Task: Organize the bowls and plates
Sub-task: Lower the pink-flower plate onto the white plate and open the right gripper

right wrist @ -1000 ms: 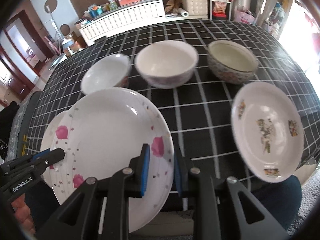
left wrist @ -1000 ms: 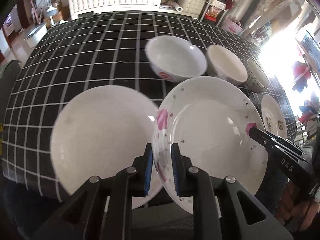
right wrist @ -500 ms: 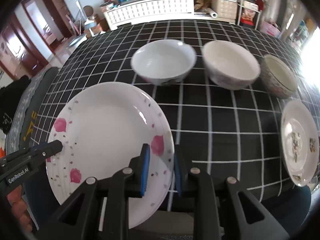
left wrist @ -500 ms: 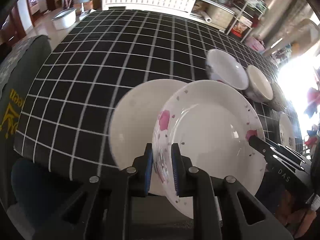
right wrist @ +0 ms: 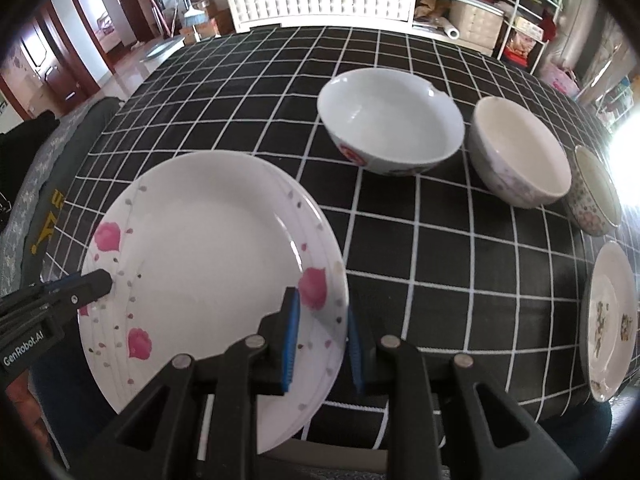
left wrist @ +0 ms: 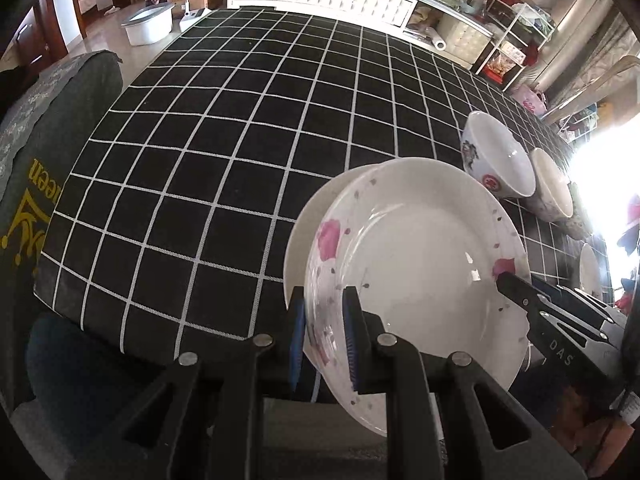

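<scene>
Pretty clearly someone's lived-in home: a dining table in a black checked tablecloth [left wrist: 240, 152], and beyond the claw a white tufted cabinet [right wrist: 324, 4] piled with clutter, a wire shelf rack [right wrist: 524, 36], wooden doors off left.

Plain white plate [left wrist: 308, 216] mostly hidden beneath the pink-flowered plate [left wrist: 416, 248]; far-right dish [left wrist: 590, 268] perhaps glare-washed.

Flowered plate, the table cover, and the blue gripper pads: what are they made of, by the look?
Flowered plate: likely glazed ceramic or porcelain; glossy white with sharp highlights and printed pink flowers, though melamine can't be excluded. Table cover: woven fabric, matte black with a white grid, draping over the edge. Blue pads: probably ribbed rubber or soft plastic; fine ridges, dull finish.
</scene>
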A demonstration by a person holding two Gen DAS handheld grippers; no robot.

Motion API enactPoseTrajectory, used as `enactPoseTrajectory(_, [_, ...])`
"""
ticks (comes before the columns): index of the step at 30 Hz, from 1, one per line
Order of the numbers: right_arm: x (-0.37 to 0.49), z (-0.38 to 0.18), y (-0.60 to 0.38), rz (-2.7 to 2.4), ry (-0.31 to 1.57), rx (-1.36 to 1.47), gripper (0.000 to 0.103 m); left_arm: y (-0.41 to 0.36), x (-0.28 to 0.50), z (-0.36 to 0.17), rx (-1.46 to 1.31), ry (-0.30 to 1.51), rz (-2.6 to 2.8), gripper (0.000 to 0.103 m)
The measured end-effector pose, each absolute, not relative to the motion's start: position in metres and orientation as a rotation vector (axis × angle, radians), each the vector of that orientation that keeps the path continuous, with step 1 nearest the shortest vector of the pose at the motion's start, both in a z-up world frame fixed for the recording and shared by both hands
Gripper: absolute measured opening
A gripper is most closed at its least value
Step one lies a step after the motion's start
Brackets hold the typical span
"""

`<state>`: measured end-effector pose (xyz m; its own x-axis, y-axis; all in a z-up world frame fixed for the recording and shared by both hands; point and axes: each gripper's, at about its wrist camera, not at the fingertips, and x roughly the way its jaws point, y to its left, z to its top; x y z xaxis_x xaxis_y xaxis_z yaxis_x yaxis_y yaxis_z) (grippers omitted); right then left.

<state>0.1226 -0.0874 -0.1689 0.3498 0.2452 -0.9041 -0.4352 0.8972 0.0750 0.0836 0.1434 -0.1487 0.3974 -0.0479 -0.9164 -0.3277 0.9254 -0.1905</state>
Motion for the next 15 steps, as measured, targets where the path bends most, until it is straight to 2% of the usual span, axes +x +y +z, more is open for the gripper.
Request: enactPoseTrajectory(15, [0.125,-0.181,-0.069,0.450,1.144,-0.256,0.027,0.154,0.097,-0.165,-0.352,1.174,0.220,0.015])
